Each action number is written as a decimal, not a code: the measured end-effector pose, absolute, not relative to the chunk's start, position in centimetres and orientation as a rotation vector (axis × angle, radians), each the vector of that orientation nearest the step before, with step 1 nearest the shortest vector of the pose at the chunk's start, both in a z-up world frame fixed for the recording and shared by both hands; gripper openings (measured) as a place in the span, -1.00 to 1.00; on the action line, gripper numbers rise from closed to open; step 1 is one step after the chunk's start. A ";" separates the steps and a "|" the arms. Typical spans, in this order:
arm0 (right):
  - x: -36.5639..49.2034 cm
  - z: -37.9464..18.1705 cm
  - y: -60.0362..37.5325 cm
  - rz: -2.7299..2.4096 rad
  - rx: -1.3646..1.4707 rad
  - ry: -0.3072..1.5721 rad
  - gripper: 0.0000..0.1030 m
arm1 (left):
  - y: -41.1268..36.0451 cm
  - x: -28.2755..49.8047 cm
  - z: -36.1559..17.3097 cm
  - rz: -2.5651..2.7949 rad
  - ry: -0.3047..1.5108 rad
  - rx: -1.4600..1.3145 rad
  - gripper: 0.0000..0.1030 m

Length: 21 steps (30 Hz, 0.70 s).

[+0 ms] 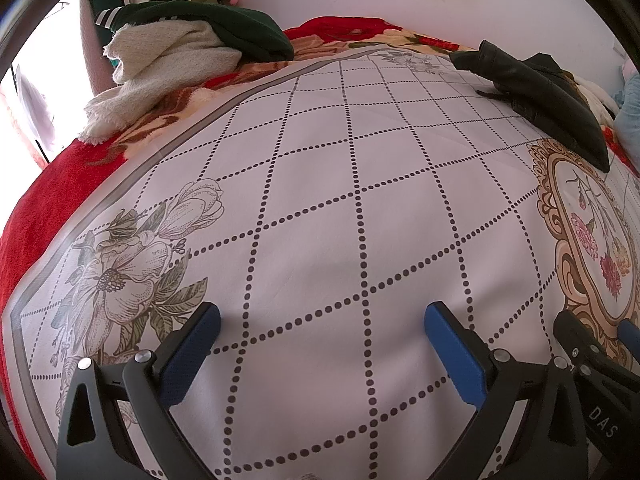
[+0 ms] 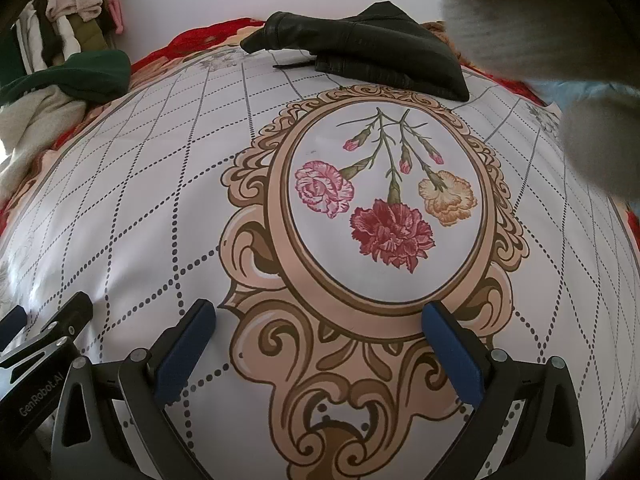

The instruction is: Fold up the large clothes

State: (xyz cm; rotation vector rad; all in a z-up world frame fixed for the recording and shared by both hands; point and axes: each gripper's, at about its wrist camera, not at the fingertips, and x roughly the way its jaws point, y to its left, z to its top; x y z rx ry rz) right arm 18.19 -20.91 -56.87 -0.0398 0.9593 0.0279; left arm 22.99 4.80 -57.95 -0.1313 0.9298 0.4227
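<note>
A folded black leather jacket (image 1: 552, 92) (image 2: 360, 44) lies at the far side of the white printed bedsheet (image 1: 340, 200) (image 2: 160, 200). My left gripper (image 1: 320, 316) hovers open over the dotted grid of the sheet, with nothing between its blue pads (image 1: 192, 356). My right gripper (image 2: 318, 312) is open too, low over the oval carnation print (image 2: 384, 208), and holds nothing. Each gripper shows at the edge of the other's view: the right gripper (image 1: 596, 328) and the left gripper (image 2: 46, 312). Blurred grey fabric (image 2: 560, 48) fills the top right of the right wrist view.
A pile with a cream fuzzy garment (image 1: 160, 76) and a dark green garment (image 1: 224, 28) sits at the far left of the bed. A red floral blanket (image 1: 48, 208) lies under the sheet. More clothes hang by the wall (image 2: 72, 12). Light blue cloth (image 1: 630, 108) lies at the far right.
</note>
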 end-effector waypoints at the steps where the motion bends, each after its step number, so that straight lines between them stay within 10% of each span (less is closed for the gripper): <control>1: 18.2 -56.9 -20.9 0.028 -0.040 0.959 1.00 | 4.8 23.0 -57.9 0.423 0.930 -0.132 1.00; 21: 18.3 -56.9 -20.9 0.026 -0.047 0.963 1.00 | 4.8 23.0 -57.9 0.423 0.930 -0.130 1.00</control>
